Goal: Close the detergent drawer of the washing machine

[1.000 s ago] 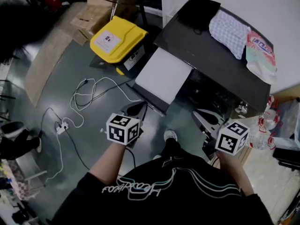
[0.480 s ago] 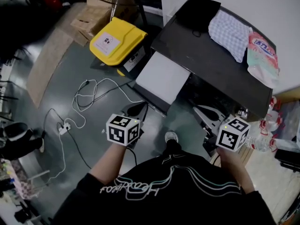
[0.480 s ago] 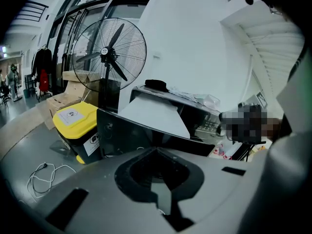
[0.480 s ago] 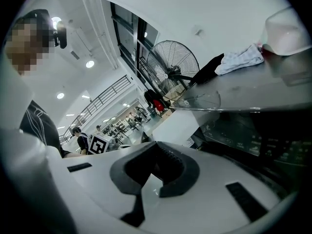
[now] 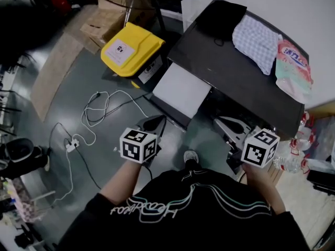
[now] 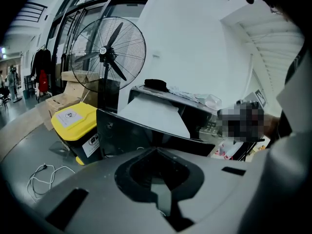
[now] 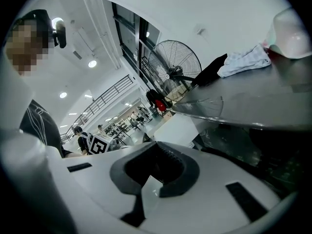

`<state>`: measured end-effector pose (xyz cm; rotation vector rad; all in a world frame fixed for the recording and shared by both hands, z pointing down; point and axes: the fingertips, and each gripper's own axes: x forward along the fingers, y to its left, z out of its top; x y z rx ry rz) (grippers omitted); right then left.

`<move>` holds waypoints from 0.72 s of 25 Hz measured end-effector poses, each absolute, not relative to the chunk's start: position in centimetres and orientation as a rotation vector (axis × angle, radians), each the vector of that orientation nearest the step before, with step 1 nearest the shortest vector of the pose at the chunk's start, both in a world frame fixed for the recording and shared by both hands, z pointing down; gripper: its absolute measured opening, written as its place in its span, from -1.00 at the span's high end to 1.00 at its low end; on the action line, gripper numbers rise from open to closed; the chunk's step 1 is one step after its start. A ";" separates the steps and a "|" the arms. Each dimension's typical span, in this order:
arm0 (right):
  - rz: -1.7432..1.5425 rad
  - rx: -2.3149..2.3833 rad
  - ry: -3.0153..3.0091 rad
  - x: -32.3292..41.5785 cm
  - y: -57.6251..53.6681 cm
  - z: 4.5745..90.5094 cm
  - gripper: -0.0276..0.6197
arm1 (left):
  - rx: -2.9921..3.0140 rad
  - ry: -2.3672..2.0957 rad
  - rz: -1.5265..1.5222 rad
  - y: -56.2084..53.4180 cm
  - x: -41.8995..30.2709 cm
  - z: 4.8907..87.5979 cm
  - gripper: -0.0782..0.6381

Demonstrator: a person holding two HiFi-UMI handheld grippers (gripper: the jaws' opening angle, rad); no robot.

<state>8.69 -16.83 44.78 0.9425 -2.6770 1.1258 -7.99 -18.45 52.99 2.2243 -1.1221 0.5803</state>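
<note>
By the washer (image 5: 235, 69), right hand-held gripper (image 5: 222, 124) barely shifted.

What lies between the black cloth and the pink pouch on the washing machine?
A checked cloth lies between the black cloth and the pink pouch; the head view shows it.

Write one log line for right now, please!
left gripper: shut, empty | right gripper: shut, empty | washing machine: neither gripper touching it, white panel sticking out in front
</note>
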 end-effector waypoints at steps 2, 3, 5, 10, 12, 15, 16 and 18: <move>1.118 0.947 -2.680 8.9 -17.1 44.6 0.83 | 2.224 -1.121 0.579 -18.6 -7.8 53.0 0.72; 1.116 0.949 -2.682 9.1 -17.2 44.5 0.83 | 2.224 -1.122 0.578 -18.7 -7.8 53.0 0.72; 1.112 0.953 -2.683 9.4 -17.5 44.3 0.83 | 2.227 -1.124 0.572 -19.0 -7.5 52.8 0.72; 1.097 0.957 -2.684 9.9 -18.0 44.1 0.83 | 2.239 -1.126 0.554 -20.1 -6.7 52.5 0.72; 1.087 0.960 -2.684 10.1 -18.2 44.0 0.83 | 2.239 -1.129 0.548 -20.5 -6.5 52.6 0.72; 1.073 0.970 -2.684 10.5 -18.4 43.8 0.83 | 2.240 -1.128 0.537 -21.2 -6.1 52.5 0.72; 1.070 0.974 -2.683 10.7 -18.5 43.8 0.83 | 2.241 -1.128 0.535 -21.3 -6.0 52.5 0.72; 1.064 0.981 -2.680 11.0 -18.5 43.7 0.83 | 2.242 -1.127 0.533 -21.6 -5.7 52.5 0.72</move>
